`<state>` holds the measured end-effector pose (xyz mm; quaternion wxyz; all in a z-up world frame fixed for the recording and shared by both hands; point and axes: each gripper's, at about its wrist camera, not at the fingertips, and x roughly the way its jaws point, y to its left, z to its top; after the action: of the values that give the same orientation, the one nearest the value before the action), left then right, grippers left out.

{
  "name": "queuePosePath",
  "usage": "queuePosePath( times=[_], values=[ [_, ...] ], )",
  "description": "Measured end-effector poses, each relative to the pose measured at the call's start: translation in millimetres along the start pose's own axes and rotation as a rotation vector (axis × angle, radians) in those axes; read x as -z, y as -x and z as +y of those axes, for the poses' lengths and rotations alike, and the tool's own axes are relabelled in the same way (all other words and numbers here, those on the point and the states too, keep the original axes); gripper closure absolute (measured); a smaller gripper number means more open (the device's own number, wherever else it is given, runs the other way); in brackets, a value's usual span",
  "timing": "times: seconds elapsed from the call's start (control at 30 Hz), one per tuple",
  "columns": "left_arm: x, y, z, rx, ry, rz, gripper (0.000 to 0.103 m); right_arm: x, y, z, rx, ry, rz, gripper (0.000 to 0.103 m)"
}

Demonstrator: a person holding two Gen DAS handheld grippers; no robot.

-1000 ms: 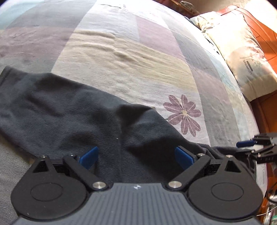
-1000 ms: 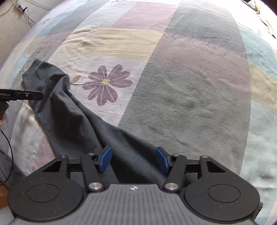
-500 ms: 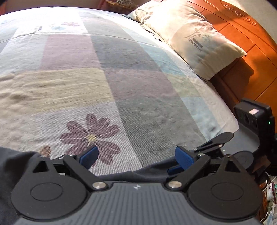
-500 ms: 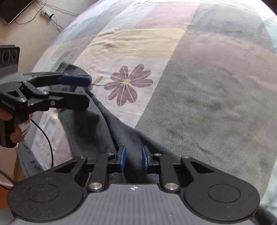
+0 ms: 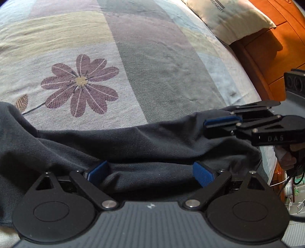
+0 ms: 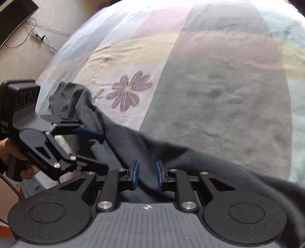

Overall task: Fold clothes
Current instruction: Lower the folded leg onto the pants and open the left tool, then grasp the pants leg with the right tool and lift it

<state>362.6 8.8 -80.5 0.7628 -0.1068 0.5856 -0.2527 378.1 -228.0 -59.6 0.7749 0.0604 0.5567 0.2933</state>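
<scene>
- Two handheld black two-finger grippers work one dark grey knit garment (image 5: 144, 141), which lies bunched along the near edge of a pastel patchwork bedspread with a purple flower print (image 5: 80, 84)
- The right gripper (image 6: 146, 174) has just been closing; its blue pads stand narrow with a fold of the cloth pinched between them
- The left gripper (image 5: 150, 171) stands wide, its pads astride a ridge of the fabric and pressing on nothing
- Risk: the right pinch looks thin, so the knit could slip out on a lift; if the left jaws close on a bunched ridge, they may catch several layers and skew the fold
- Readable writing: "DAS" on each gripper's body; "GenRobot.AI", only partly legible, on the left one; "REAMCITY" on the cream pillow (image 5: 228, 17)
</scene>
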Motion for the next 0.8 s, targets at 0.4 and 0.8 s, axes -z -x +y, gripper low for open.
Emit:
queuePosePath(
  times=[0.4, 0.8],
  values=[
    [-3.1, -9.0, -4.2, 0.052, 0.013, -0.007, 0.007, 4.1, 5.2, -32.9, 0.031, -0.051, 0.046, 0.079],
    [9.5, -4.8, -1.1, 0.081, -0.014, -0.019, 0.004, -61.1, -40.7, -55.8, -0.232, 0.337, 0.342, 0.074]
  ],
)
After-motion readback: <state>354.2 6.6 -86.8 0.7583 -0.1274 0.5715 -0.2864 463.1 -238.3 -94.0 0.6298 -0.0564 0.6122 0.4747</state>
